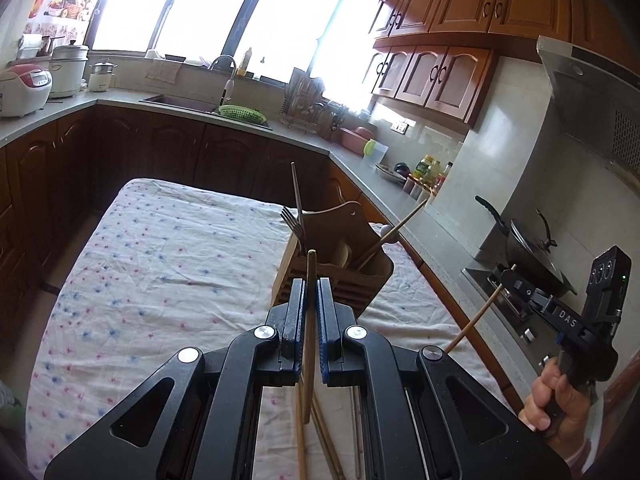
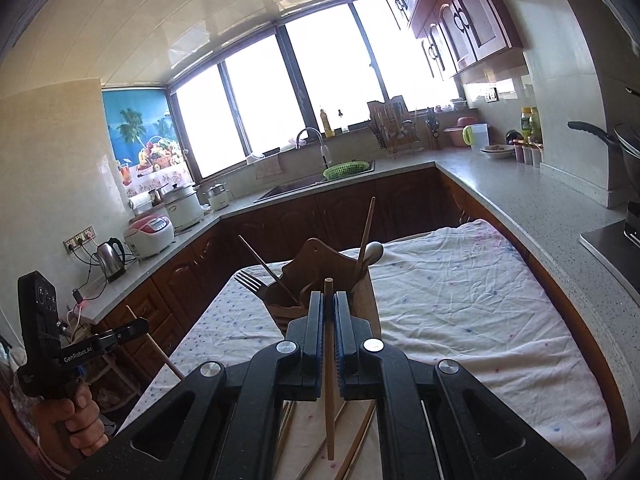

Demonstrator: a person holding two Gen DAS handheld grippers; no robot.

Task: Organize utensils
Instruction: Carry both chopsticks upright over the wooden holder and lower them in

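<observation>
My left gripper (image 1: 311, 280) clenches one chopstick (image 1: 309, 320). My right gripper (image 2: 329, 304) clenches another stick (image 2: 329, 360). The holder (image 1: 344, 248), just past them on the counter (image 1: 160, 248), already has a fork (image 1: 294, 222) in it. More sticks (image 1: 320, 432) lie near, still to go.
</observation>
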